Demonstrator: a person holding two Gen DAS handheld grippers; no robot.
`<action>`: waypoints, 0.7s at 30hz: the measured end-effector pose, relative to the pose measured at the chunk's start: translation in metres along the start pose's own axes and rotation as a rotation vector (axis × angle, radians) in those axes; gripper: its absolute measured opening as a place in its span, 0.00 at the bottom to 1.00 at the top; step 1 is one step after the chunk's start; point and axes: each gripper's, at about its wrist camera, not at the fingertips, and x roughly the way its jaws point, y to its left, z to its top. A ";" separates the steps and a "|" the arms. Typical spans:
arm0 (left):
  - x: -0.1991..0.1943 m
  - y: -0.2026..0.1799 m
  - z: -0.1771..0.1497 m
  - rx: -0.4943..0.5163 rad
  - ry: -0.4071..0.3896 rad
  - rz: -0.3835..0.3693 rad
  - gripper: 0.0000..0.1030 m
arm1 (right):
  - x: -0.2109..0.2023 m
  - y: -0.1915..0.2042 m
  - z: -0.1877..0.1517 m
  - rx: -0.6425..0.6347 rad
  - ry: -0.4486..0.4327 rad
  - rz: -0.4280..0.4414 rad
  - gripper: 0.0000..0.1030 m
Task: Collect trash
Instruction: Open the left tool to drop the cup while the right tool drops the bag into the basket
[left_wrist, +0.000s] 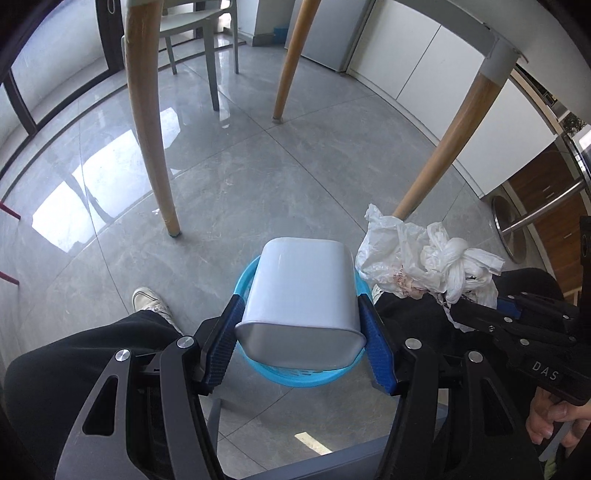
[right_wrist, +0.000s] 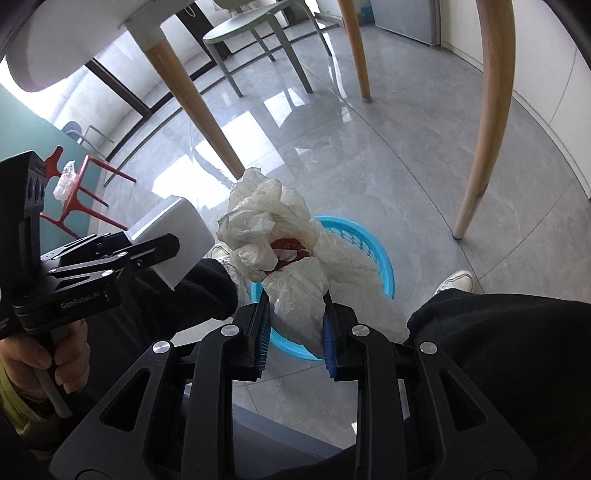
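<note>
My left gripper (left_wrist: 301, 325) is shut on a white rectangular plastic container (left_wrist: 301, 291), held over a round blue basket (left_wrist: 295, 376) on the floor. That container (right_wrist: 173, 240) and the left gripper (right_wrist: 159, 247) also show at the left of the right wrist view. My right gripper (right_wrist: 295, 325) is shut on a crumpled white plastic bag (right_wrist: 273, 236) with something red inside, above the blue basket (right_wrist: 373, 251). From the left wrist view the bag (left_wrist: 417, 258) hangs to the right of the container, pinched by the right gripper (left_wrist: 465, 314).
Wooden table legs (left_wrist: 155, 147) (right_wrist: 487, 122) stand around the basket on the grey tiled floor (left_wrist: 258, 177). A grey chair (right_wrist: 258, 33) is further back and a red chair (right_wrist: 77, 195) at the left. A person's dark trouser legs (left_wrist: 92, 354) and white shoes (right_wrist: 458, 280) flank the basket.
</note>
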 end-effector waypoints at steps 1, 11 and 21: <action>0.005 0.000 0.002 -0.002 0.012 -0.001 0.59 | 0.007 -0.004 0.001 0.015 0.016 0.002 0.22; 0.051 0.000 0.004 0.008 0.129 -0.027 0.60 | 0.058 -0.024 0.015 0.126 0.108 0.027 0.23; 0.060 0.010 0.007 -0.022 0.144 -0.029 0.70 | 0.070 -0.032 0.013 0.159 0.148 0.028 0.50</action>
